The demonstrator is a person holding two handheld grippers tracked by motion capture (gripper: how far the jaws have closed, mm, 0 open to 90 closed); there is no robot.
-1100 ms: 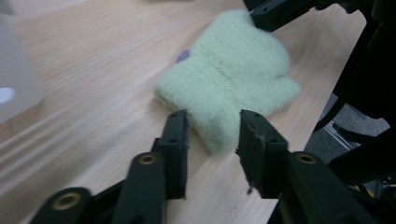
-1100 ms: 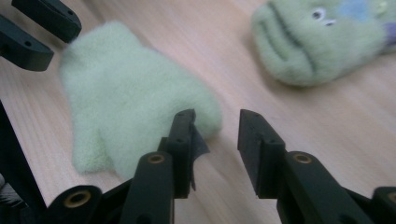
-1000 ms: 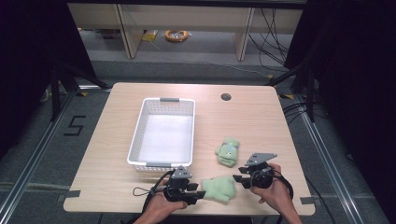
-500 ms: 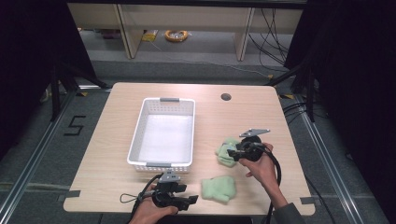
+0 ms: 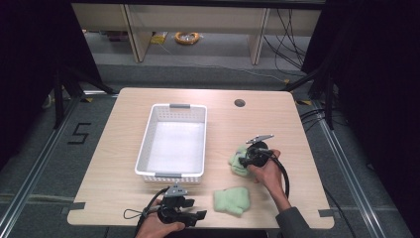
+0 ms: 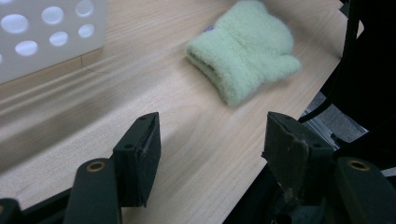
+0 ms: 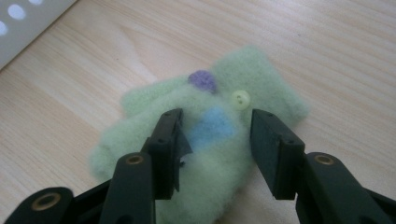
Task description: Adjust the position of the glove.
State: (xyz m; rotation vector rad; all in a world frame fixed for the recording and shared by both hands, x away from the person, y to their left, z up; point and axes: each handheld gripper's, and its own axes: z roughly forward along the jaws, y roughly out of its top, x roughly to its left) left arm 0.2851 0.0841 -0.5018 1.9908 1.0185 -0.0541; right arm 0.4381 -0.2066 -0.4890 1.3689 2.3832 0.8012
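Note:
Two light green mittens lie on the wooden table (image 5: 124, 148). The plain one (image 5: 232, 200) (image 6: 243, 46) rests near the front edge, just right of my left gripper (image 5: 200, 215) (image 6: 212, 135). That gripper's jaws have just been opening and stand open with nothing between them. The other mitten (image 5: 236, 163) (image 7: 205, 126) has a blue patch, a purple dot and a pale button. My right gripper (image 5: 243, 159) (image 7: 215, 126) hovers over it with a jaw on each side of the blue patch. Its jaws have just been closing a little, and the pads stand apart from the wool.
A white perforated basket (image 5: 171, 106) (image 6: 46, 42) (image 7: 18, 28) stands left of centre, its front wall close to the left gripper. A dark round hole (image 5: 239, 103) sits near the table's back edge. Cables trail from both grippers.
The right gripper has left the front edge and moved away and left, over the decorated mitten. The left gripper has drawn back from the plain mitten and its jaws have widened.

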